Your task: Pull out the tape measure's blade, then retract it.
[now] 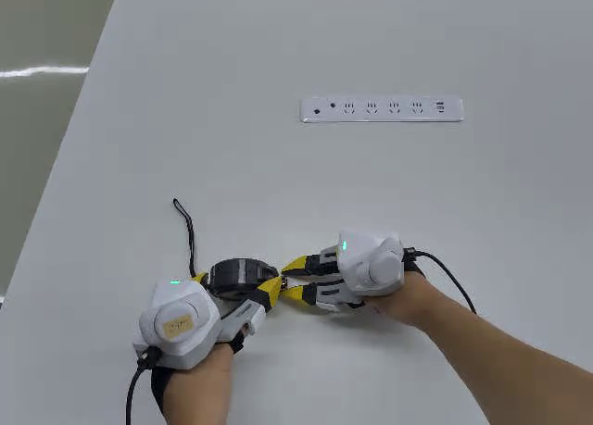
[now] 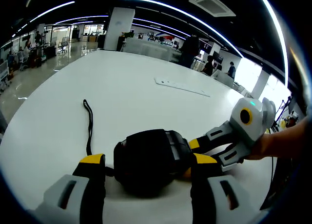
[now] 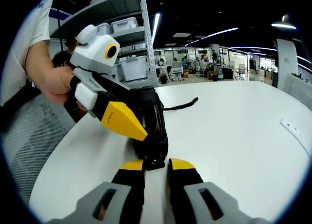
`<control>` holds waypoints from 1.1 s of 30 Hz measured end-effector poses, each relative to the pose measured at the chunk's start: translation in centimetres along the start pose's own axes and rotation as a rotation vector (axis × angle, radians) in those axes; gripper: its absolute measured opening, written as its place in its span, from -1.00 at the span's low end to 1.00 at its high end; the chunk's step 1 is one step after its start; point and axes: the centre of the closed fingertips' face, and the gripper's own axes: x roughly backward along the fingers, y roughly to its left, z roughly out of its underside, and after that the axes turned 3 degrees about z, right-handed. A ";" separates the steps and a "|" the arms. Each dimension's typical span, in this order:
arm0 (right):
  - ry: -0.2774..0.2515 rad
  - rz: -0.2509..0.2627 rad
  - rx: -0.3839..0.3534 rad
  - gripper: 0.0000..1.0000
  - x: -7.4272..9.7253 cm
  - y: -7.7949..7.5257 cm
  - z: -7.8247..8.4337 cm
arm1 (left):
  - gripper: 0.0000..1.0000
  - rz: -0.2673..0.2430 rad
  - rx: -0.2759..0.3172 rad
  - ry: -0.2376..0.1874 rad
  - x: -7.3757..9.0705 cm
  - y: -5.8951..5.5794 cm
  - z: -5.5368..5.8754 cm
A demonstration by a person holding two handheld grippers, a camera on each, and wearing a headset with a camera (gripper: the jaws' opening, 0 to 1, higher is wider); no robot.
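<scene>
Head view: a black tape measure [image 1: 239, 275] lies on the white worktop [image 1: 278, 156] at 6 o'clock, long axis running 9 to 3, blade mouth facing 3 and no blade drawn out. Its dark wrist strap [image 1: 188, 231] trails toward 11. The left gripper [image 2: 148, 161] has its jaws clamped on the rounded, rubbery case. The right gripper [image 3: 157, 165] has its jaws nearly together at the mouth's tab; whether they pinch it I cannot tell. A white power strip [image 1: 381, 108] lies well apart at 1 o'clock.
</scene>
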 end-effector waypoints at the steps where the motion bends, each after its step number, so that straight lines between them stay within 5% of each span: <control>1: 0.001 -0.001 -0.002 -0.65 0.0 0.1 0.0 | 0.38 0.003 -0.002 -0.004 0.0 0.0 -0.1; 33: -0.007 0.028 -0.030 -0.18 0.6 1.0 -0.4 | 0.61 0.055 -0.047 -0.006 0.7 -0.5 0.0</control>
